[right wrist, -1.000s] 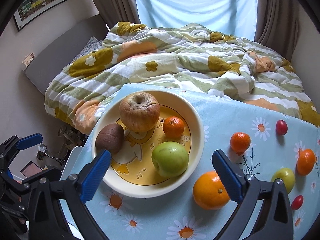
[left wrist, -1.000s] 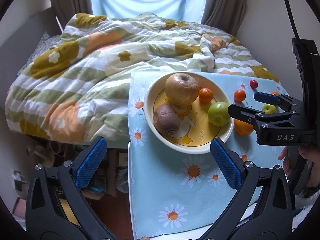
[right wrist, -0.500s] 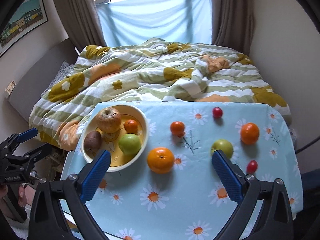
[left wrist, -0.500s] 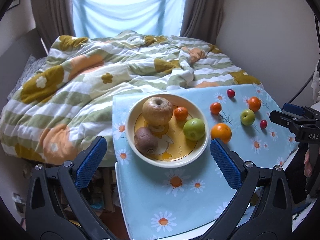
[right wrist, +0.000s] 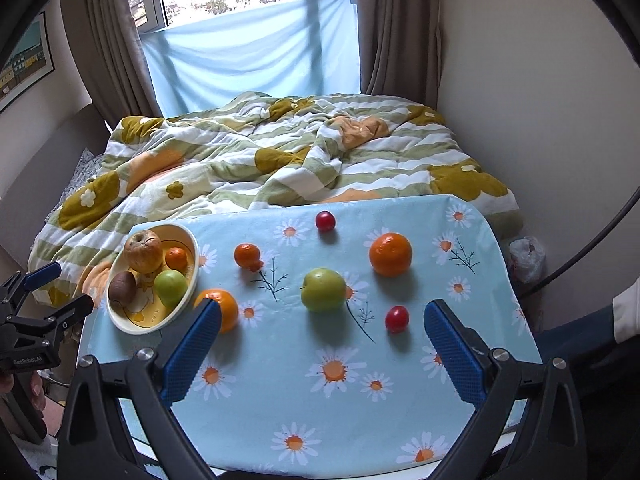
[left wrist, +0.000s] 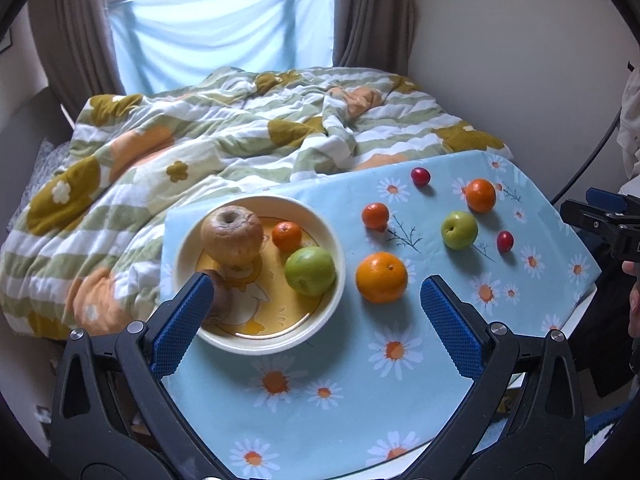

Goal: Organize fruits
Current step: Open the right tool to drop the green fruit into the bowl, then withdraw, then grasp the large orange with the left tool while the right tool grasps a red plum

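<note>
Two tools are held wide open and empty above the tabletop: the left tool over the bowl, the right tool over the loose fruit. Four fruits are already gathered in the bowl: a wrinkled apple, a small orange, a green apple and a kiwi. Six are left on the flowered cloth: a large orange just beside the bowl, a green apple, another orange, a small orange and two red fruits. Sorting is judged partly done, with no fruit gripped. A descent and a closing on the nearest round fruit is called for, centred to prevent rolling. The kiwi is half hidden behind a finger in the left view; the red fruits are too small to be identified.
</note>
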Motion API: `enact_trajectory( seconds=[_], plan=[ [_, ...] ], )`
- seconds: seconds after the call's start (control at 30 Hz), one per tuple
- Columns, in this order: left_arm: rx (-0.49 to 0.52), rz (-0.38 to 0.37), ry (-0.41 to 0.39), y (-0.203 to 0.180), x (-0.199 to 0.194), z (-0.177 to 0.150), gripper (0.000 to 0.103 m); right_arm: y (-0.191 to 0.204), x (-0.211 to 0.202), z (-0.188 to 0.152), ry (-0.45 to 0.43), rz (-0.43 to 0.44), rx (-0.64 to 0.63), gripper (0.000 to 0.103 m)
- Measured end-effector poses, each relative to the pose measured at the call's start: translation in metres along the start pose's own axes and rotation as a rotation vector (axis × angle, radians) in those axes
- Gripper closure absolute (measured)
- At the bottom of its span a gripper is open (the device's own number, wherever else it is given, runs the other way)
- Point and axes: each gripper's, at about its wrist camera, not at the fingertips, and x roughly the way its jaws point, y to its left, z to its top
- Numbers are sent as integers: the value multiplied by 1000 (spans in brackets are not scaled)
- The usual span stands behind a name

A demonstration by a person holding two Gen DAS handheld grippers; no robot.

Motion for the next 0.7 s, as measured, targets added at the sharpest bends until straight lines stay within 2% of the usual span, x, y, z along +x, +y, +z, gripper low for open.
enact_trajectory(
  seconds=[0.13,0.3,0.7],
  plan=[
    [-59,16,18,-28,14,0,0,-27,10,-1,29,19,-49,2],
    [-120,72,29,-58,36,-3,0,-57,32,-5,65,73,-95,2],
    [-207,142,102,-83,110,-20,2,-87,96,-25,146,150,-201,2]
  ],
)
